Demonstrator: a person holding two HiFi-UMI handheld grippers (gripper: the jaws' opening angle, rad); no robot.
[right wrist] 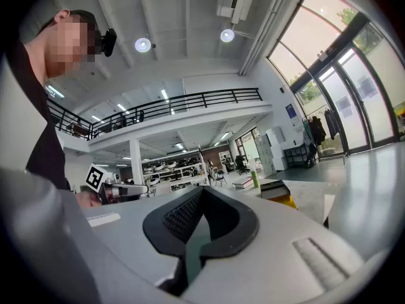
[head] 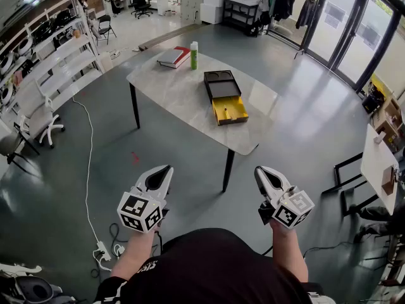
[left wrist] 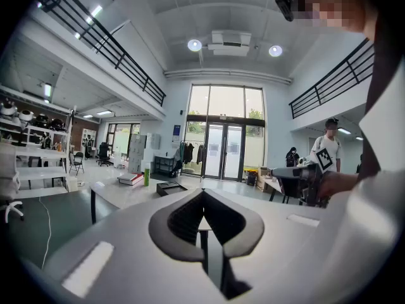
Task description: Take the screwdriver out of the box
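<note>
Basically nothing's done yet: left gripper point(head: 162, 172) and right gripper point(head: 262, 174) sit closed and empty low in the frame, well short of the box point(head: 221, 83) at upper middle, screwdriver presumably in its open yellow drawer point(head: 238, 110), too small to tell.

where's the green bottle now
In the head view the green bottle stands at the far end of the table, just right of the red book.

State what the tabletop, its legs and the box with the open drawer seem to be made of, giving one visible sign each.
Tabletop: probably stone or stone-look laminate, pale grey, faintly veined, soft sheen. Legs: likely painted metal, thin, black. Box: black, matt, maybe plastic or wood; its drawer is yellow inside; material unclear.
</note>
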